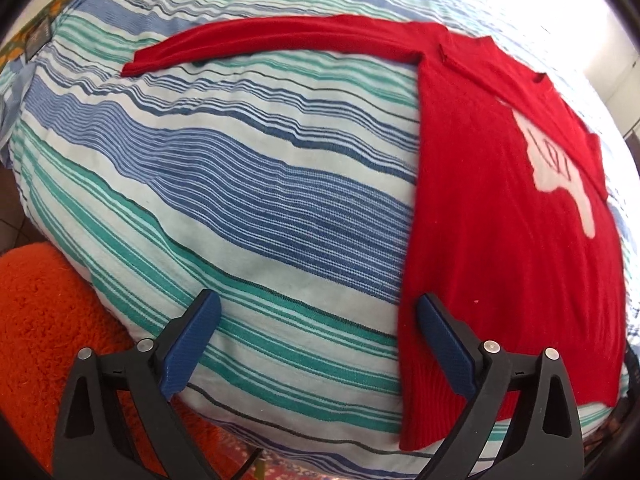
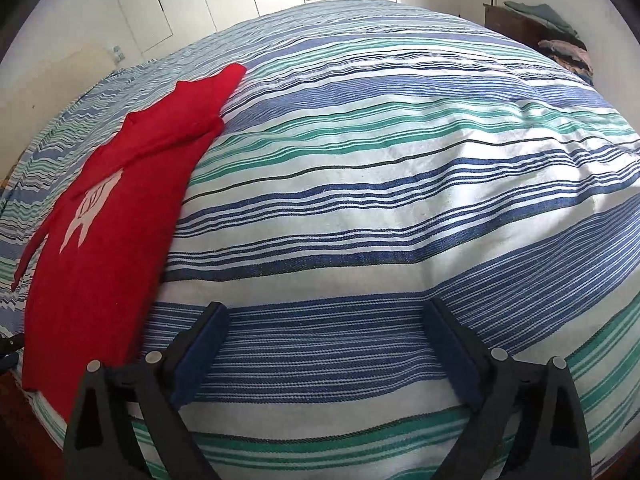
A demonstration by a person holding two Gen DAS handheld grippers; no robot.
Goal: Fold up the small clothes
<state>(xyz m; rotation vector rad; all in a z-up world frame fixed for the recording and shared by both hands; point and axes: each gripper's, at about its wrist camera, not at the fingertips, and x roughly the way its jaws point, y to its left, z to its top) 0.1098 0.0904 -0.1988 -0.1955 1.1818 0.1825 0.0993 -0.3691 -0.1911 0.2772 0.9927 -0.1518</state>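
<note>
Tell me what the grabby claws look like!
Both look alike. The left gripper has two black plastic arms with triangle-shaped holes, round silver pins at the joints, and dark blue ribbed pads. The right gripper matches it.

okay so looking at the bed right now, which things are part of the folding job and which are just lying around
Part of the job:
- red sweater with a white figure on it, one sleeve folded in, the other stretched out
- left gripper, open, empty
- right gripper, open, empty
- striped bedspread, the work surface

Just lying about:
- orange rug beside the bed
- pile of clothes on the dark dresser
</note>
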